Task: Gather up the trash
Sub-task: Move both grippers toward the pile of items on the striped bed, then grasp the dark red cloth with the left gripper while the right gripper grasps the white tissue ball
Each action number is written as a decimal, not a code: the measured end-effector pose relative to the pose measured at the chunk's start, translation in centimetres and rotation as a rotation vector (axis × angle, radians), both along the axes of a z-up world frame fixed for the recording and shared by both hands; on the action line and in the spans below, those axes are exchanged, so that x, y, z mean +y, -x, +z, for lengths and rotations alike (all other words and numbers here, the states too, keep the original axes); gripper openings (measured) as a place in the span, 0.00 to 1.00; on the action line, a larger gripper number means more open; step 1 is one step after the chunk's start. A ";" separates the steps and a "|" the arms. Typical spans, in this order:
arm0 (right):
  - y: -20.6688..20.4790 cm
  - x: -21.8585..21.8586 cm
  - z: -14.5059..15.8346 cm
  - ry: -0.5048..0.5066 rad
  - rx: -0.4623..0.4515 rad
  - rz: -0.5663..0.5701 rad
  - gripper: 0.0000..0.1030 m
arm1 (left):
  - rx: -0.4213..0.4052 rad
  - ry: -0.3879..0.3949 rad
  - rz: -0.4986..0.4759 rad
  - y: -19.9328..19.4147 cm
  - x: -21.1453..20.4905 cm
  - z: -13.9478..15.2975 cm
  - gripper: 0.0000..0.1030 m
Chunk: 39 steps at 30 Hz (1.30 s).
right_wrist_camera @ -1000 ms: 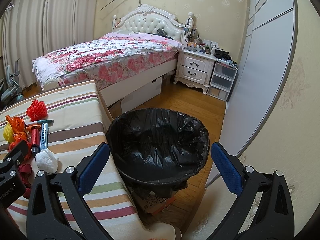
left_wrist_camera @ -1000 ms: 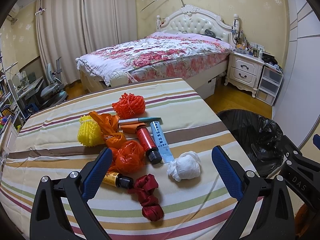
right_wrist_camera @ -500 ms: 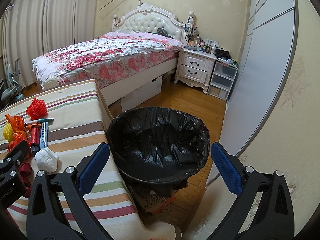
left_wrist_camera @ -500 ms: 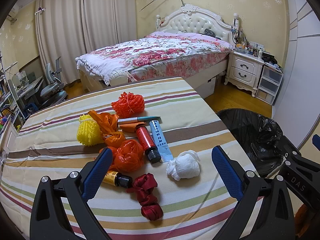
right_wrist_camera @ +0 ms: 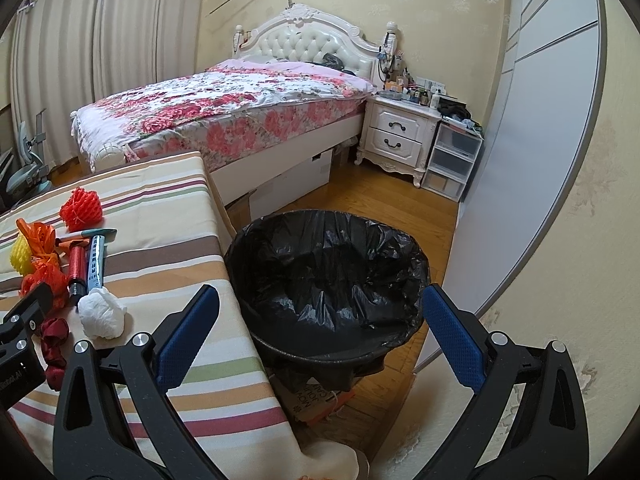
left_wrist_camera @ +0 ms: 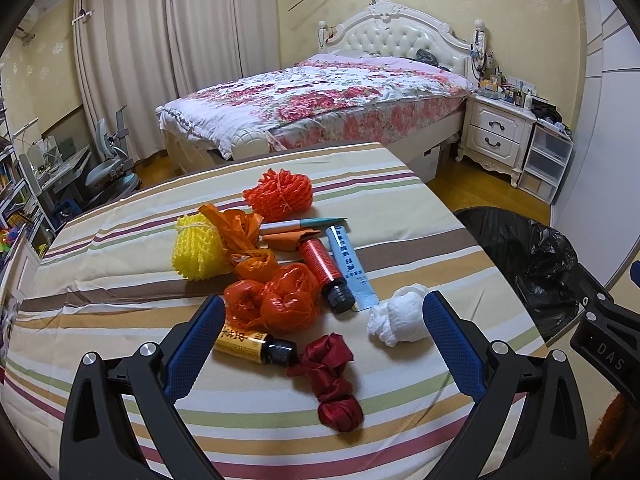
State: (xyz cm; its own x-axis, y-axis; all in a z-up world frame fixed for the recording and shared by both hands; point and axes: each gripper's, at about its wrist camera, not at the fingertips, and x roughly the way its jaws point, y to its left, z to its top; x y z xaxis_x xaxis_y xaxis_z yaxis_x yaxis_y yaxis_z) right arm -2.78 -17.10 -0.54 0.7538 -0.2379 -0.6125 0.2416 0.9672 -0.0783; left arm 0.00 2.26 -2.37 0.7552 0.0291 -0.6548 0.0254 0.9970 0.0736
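Note:
Trash lies on the striped table [left_wrist_camera: 100, 320]: a white crumpled wad [left_wrist_camera: 398, 314], a dark red ribbon [left_wrist_camera: 332, 380], an orange plastic bag [left_wrist_camera: 276, 300], a yellow-label bottle [left_wrist_camera: 256, 346], a red tube [left_wrist_camera: 324, 274], a blue tube [left_wrist_camera: 350, 266], a yellow foam net [left_wrist_camera: 196, 254], an orange foam net [left_wrist_camera: 280, 196] and a pen [left_wrist_camera: 304, 225]. My left gripper [left_wrist_camera: 324, 320] hangs open just above the near items, holding nothing. My right gripper [right_wrist_camera: 320, 316] stands open over the black-lined bin [right_wrist_camera: 328, 280], empty. The wad [right_wrist_camera: 100, 314] shows at its left.
The bin [left_wrist_camera: 528, 264] stands on the wood floor right of the table edge. A flowered bed [left_wrist_camera: 320, 100], a white nightstand [left_wrist_camera: 496, 136] and plastic drawers [left_wrist_camera: 544, 164] lie beyond. A desk and chair [left_wrist_camera: 108, 168] stand at far left. A cardboard piece [right_wrist_camera: 316, 400] lies under the bin.
The left gripper has eased slightly forward and down over the trash pile. The right gripper has barely moved; both stay open.

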 end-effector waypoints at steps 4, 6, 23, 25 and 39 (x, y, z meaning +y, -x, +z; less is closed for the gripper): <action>-0.2 1.3 -0.1 -0.011 0.017 0.037 0.96 | 0.130 -0.052 0.019 0.1 1.9 0.3 0.93; -0.2 2.1 -0.2 -0.015 0.024 0.062 0.96 | 0.111 -0.055 0.029 0.5 2.8 0.4 0.93; -0.2 5.1 -0.4 0.012 0.041 0.130 0.96 | 0.063 0.020 0.033 1.2 5.4 -1.0 0.93; -0.2 4.7 -0.4 0.001 0.042 0.126 0.95 | 0.074 0.022 0.034 1.1 5.5 -1.1 0.92; -0.3 2.8 -1.3 -0.053 0.058 0.111 0.80 | 0.106 -0.019 -0.038 1.7 2.1 -1.9 0.77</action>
State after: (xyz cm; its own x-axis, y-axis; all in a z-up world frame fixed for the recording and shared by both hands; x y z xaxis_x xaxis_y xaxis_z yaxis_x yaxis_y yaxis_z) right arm -2.47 -14.29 -1.85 0.7366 -0.1205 -0.6655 0.1289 0.9910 -0.0368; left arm -1.72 4.34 -4.25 0.6829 0.0148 -0.7303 0.0719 0.9936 0.0874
